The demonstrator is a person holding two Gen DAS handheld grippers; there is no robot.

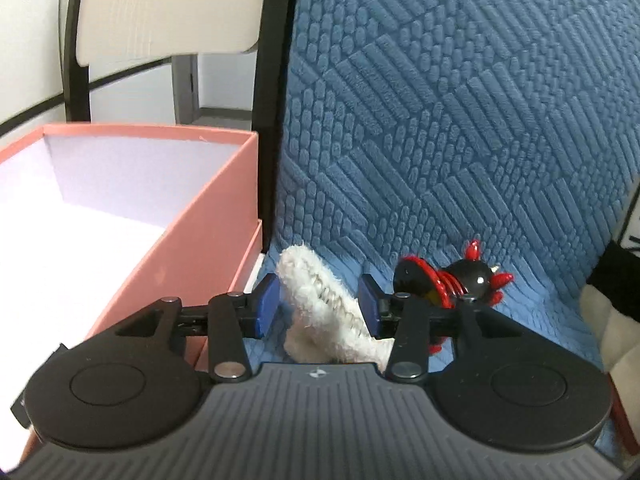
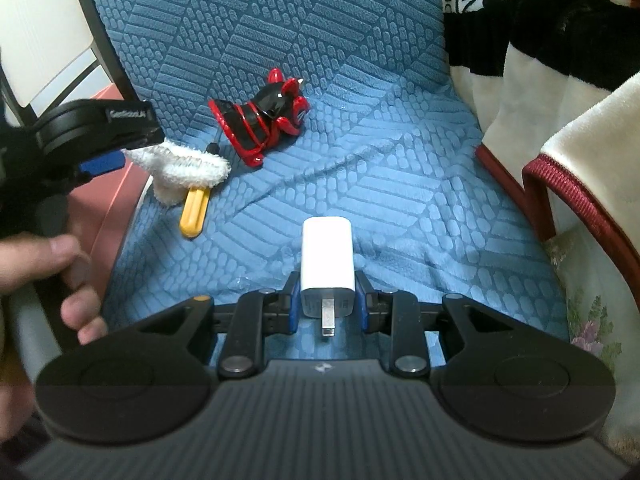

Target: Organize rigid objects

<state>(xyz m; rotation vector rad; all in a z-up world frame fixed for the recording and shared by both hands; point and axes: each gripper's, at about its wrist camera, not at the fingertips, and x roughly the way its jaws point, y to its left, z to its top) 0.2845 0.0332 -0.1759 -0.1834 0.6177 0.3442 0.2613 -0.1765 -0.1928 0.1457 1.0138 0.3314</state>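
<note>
The right gripper (image 2: 327, 306) is clamped on the white charger (image 2: 328, 266), low centre of frame; the left gripper (image 1: 318, 306) stands part-open around a fluffy white cloth (image 1: 332, 312), pads not pressing. Judged mid-sort: next, carry the charger to the pink box (image 1: 208, 216) at left.

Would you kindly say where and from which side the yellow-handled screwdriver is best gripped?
I'd grip the yellow handle, the only bare part of the screwdriver: the white cloth covers its middle and only a little dark shaft shows beyond. It lies flat on the blue cover, so probably come from above, jaws across the handle's narrow width, near its free end.
</note>
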